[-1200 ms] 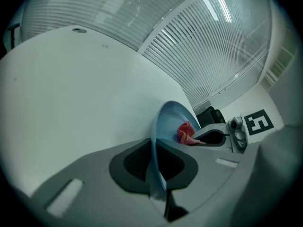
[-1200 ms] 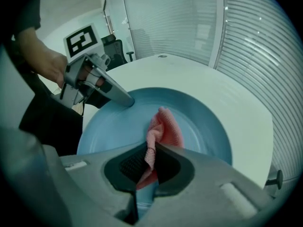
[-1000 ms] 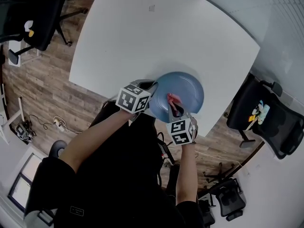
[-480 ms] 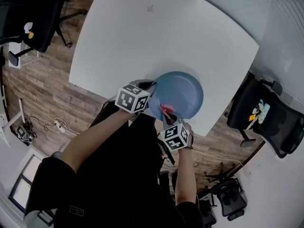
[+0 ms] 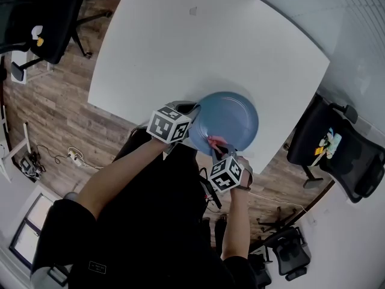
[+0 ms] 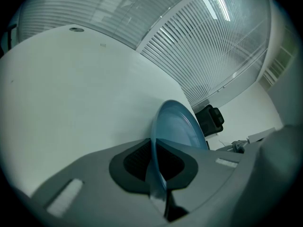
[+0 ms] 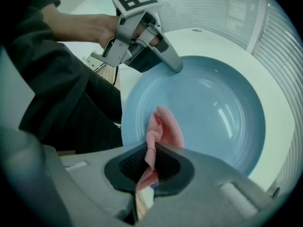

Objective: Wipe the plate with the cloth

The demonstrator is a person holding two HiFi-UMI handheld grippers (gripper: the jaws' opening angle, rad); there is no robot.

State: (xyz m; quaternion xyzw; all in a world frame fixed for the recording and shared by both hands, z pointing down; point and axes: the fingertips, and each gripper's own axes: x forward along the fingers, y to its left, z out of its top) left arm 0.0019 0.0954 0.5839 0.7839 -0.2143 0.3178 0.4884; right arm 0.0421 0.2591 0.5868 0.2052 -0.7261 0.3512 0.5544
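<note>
One table [image 5: 180, 53]: white, smooth and matte, a broad slab with rounded corners, standing on a brown wood-plank floor [image 5: 54, 101].

At least three office chairs [image 5: 42, 17]: black, padded, on wheeled bases, set well apart around the table.

One plate [image 5: 231, 116]: blue, round, glossy, with a shallow well and a raised rim. It sits at the near edge of the table, and its near rim reaches out past that edge toward the person. Seen from the left gripper view, the plate [image 6: 182, 126] shows edge-on; from the right gripper view, the plate [image 7: 213, 108] shows its full glazed face with bright reflections.

Two grippers: grey, hard-bodied, each with dark ribbed pads and a black-and-white marker cube.
- Left gripper [image 5: 194, 118]: jaws nearly together, pinching the left rim of the plate. In its own view the left gripper [image 6: 156, 174] has the thin rim between its pads. From the right gripper view the left gripper [image 7: 176, 66] meets the plate's far rim.
- Right gripper [image 5: 218, 146]: jaws pressed on the cloth, pointing steeply down at the near part of the plate. In its own view the right gripper [image 7: 149, 174] has a fold of the cloth pinched between its pads.

One cloth [image 5: 215, 142]: pink, soft, waffle-textured, bunched into folds. The free end of the cloth [image 7: 163, 129] lies against the plate's inner face, close to the near rim.
</note>
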